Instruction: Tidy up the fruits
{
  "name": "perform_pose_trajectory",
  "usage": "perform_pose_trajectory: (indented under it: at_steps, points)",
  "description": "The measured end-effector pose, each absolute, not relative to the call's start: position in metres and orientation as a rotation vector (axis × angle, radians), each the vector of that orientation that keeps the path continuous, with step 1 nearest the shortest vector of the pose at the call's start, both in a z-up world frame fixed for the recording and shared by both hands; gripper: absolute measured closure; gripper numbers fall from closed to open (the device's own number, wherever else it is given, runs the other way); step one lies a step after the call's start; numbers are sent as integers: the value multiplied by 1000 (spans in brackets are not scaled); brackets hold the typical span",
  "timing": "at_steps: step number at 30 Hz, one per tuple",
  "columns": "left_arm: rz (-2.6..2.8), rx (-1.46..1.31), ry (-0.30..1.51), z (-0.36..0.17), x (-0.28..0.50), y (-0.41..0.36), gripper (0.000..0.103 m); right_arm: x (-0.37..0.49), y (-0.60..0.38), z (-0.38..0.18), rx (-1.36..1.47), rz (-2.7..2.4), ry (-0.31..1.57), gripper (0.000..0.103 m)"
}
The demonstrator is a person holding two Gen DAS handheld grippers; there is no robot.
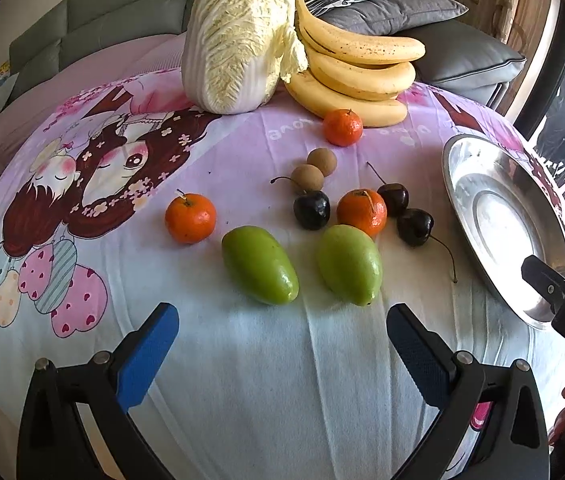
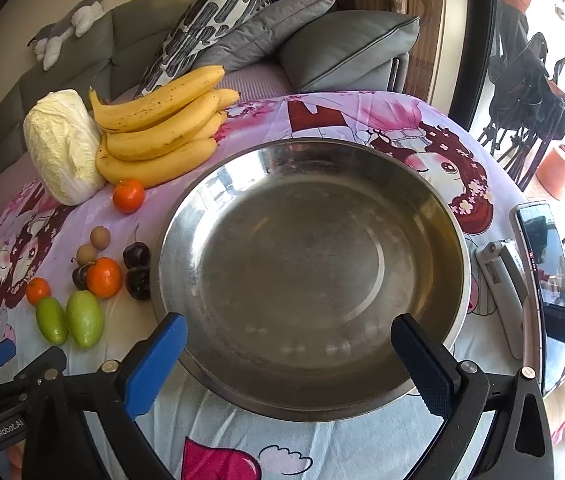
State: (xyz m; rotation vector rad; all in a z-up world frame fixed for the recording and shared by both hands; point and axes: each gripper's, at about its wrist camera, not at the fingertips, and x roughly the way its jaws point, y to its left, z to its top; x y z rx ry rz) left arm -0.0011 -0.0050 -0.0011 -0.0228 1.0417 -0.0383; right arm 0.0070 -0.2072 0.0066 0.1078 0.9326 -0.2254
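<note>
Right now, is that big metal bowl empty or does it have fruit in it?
Empty. The steel bowl shows only bare metal inside; the tangerines, cherries and green fruits lie on the cloth beside it.

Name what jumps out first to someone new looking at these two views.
The big steel bowl fills the right wrist view, nothing in it, with the right hand-held gripper open at its near rim. At the far edge of the cartoon-print cloth, a pale napa cabbage leans against a banana bunch; small fruit is scattered before the open left hand-held gripper.
</note>
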Motion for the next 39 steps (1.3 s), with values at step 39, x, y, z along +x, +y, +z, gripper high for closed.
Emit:
perform_pose_trajectory:
  at_steps: [39]
  points:
    - [-30, -34, 1018, 0, -1, -2, 0, 7, -202, 4, 89, -207, 957, 0]
